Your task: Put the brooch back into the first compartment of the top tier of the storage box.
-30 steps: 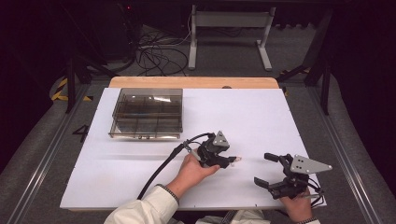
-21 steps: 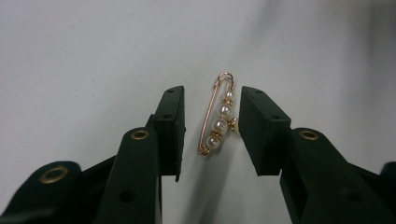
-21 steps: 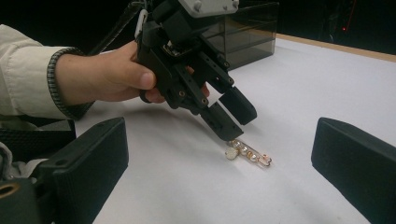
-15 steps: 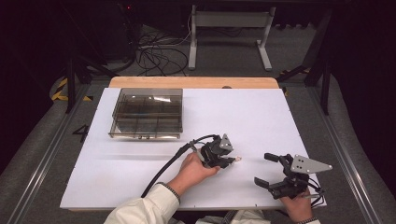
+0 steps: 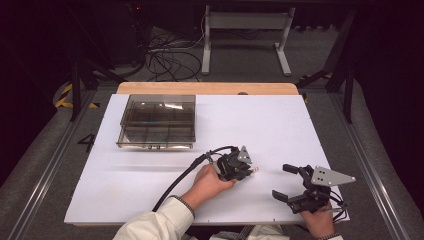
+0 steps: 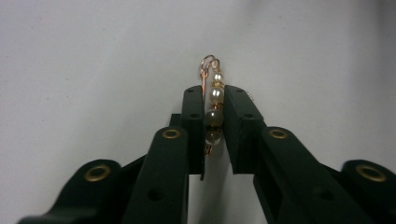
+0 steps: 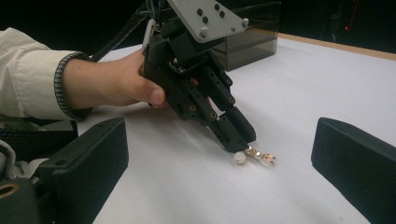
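Observation:
A beaded earring (image 6: 213, 103) with pale pearls and a gold hook sits pinched between the jaws of my left gripper (image 6: 214, 100). In the high view the left gripper (image 5: 252, 170) is at the table's front middle, tips angled down to the white surface. In the right gripper view the earring (image 7: 247, 156) pokes out below the left gripper's fingertips (image 7: 236, 133), its round bead touching or almost touching the table. My right gripper (image 5: 285, 181) lies to the right of it, open, with nothing between its wide-apart pads (image 7: 86, 156).
A smoky clear compartment box (image 5: 157, 122) stands at the back left of the white table (image 5: 280, 125). The left gripper's cable (image 5: 180, 177) runs back along the forearm. A wooden strip (image 5: 207, 88) edges the far side.
The left gripper has edged slightly to the right with the earring in it. The right gripper has stayed put.

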### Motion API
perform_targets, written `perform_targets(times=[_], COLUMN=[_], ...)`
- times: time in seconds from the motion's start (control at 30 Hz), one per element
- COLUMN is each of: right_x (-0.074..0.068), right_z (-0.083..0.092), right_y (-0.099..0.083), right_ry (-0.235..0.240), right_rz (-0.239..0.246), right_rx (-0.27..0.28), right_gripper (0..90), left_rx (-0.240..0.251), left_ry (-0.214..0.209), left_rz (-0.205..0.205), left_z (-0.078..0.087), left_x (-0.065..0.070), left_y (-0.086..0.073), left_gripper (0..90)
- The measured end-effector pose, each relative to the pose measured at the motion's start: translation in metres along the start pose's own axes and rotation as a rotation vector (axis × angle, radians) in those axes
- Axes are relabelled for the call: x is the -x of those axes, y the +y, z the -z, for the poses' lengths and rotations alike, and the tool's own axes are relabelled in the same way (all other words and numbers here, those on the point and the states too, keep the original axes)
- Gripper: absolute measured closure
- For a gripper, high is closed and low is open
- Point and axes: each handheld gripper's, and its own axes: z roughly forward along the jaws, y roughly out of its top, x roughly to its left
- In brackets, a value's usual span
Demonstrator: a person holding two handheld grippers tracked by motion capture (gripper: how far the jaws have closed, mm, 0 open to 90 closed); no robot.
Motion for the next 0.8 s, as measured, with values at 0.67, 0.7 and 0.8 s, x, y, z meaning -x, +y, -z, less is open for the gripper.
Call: perform_targets(times=[0.67,0.7,0.8], right_x=[0.000,0.000,0.000], right_z=[0.000,0.000,0.000], right_y=[0.000,0.000,0.000], right_ry=[0.001,0.001,0.000], right_rz=[-0.001,-0.001,0.000], right_rx=[-0.001,-0.001,-0.002], right_gripper=[4.3,4.3,4.3], left_rx=[0.029,0.045,0.064], left_ry=[-0.017,-0.024,-0.033], left_rz=[0.026,0.028,0.027], left_z=[0.014,0.020,0.025], left_x=[0.000,0.001,0.001], left_y=[0.003,0.004,0.004], left_gripper=[82.2,82.2,82.2])
